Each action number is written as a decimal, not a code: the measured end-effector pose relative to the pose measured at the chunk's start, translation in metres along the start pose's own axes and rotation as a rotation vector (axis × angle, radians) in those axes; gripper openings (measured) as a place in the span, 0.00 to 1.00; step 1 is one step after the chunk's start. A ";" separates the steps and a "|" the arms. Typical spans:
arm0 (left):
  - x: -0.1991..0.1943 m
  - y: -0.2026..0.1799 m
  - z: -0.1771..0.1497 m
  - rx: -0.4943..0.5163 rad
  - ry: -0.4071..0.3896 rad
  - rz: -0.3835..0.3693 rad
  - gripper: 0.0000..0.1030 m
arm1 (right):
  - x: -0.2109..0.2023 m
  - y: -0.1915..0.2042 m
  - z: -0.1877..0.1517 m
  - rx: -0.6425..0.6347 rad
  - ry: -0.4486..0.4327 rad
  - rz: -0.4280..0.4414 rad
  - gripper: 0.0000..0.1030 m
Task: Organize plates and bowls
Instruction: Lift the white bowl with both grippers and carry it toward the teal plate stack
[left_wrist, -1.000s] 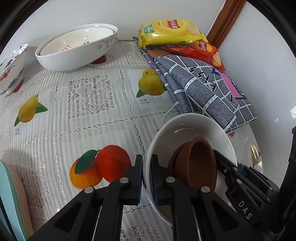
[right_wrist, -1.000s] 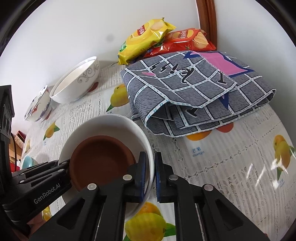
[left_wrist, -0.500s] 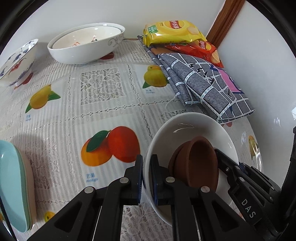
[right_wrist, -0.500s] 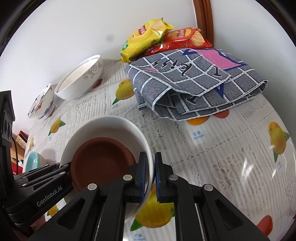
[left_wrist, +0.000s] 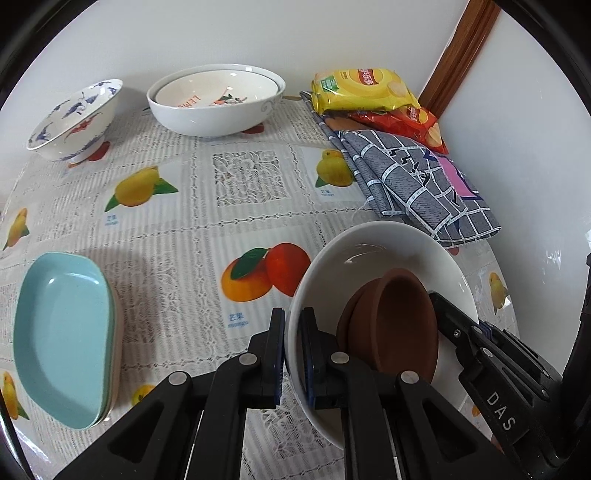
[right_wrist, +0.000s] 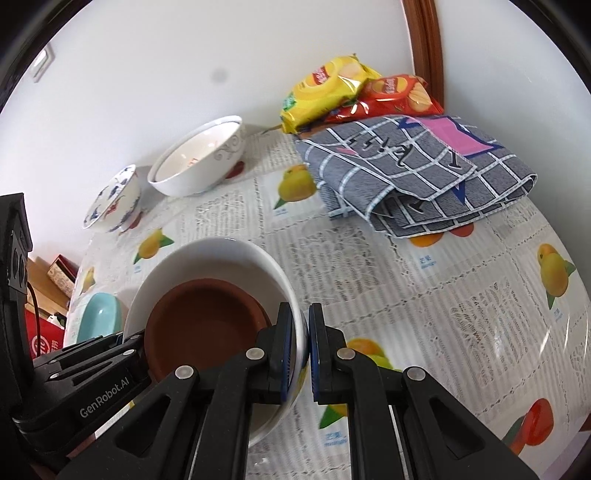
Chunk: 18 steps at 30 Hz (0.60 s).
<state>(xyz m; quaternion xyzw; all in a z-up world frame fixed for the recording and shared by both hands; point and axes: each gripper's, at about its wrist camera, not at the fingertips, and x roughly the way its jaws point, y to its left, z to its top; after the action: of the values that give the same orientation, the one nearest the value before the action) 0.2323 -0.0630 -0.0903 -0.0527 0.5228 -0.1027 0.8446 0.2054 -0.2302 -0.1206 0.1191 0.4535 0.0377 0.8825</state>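
Glossy white bowl, matte brown dishes nested, both grippers' fingers clamping rim

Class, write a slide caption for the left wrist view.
Both tongs grip a white bowl holding brown dishes above a fruit-print tablecloth.

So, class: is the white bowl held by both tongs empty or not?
Not empty: brown dishes nest inside the white bowl.
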 end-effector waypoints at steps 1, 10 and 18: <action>-0.003 0.001 0.000 0.001 -0.004 0.004 0.09 | -0.002 0.002 0.000 -0.002 -0.003 0.002 0.08; -0.028 0.011 -0.003 -0.004 -0.041 0.018 0.09 | -0.019 0.022 -0.003 -0.026 -0.023 0.018 0.08; -0.043 0.025 -0.005 -0.019 -0.060 0.023 0.09 | -0.030 0.040 -0.005 -0.038 -0.039 0.029 0.08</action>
<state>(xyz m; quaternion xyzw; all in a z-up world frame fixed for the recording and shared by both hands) 0.2125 -0.0292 -0.0596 -0.0579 0.4988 -0.0864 0.8605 0.1852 -0.1960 -0.0901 0.1097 0.4334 0.0569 0.8927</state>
